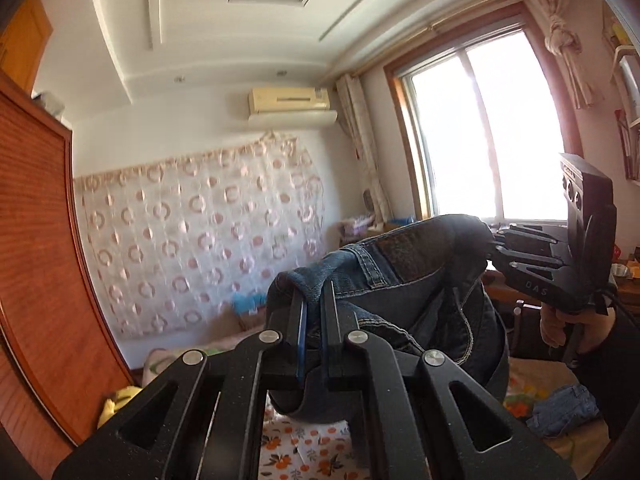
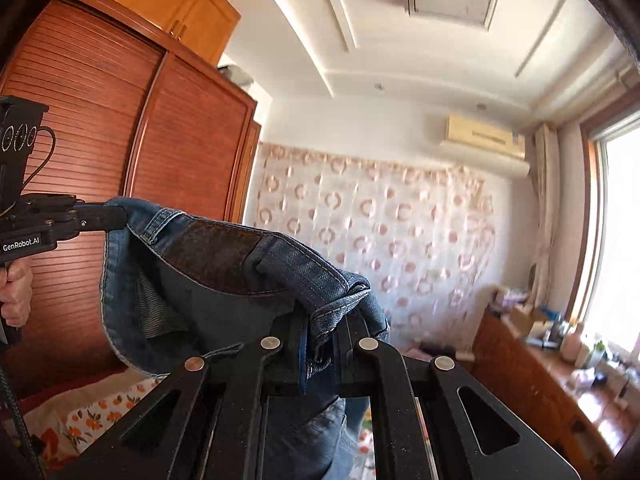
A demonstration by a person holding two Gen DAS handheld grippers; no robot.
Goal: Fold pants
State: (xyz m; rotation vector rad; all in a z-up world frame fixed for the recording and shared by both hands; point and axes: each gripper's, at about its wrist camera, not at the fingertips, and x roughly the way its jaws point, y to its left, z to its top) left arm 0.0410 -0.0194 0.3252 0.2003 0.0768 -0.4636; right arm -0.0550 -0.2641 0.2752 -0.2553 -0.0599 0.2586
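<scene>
Nearest you, your left gripper [image 1: 314, 296] has its black fingers pinched narrow on a folded end of the waistband of the dark blue denim pants [image 1: 420, 276], at about 6 o'clock in the left wrist view. Your right gripper [image 2: 326, 316] is likewise clamped tight on the other end of the waistband, with denim bunched between its fingers. The pants hang in the air between the two tools, waistband stretched across, brown leather patch facing up, and the rest of the cloth dropping below the jaws toward the bed sheet with orange fruit print [image 1: 296, 452]. In the left view, your right hand [image 1: 560, 326] grips its handle at 3 o'clock. In the right view, your left hand [image 2: 16, 296] shows at 9 o'clock. Farther off stand the reddish slatted wooden wardrobe [image 2: 120, 128] at 10 o'clock, the white curtain with pink rings [image 2: 380, 220], the cream wall air conditioner [image 1: 288, 98] and the bright window [image 1: 480, 132].
</scene>
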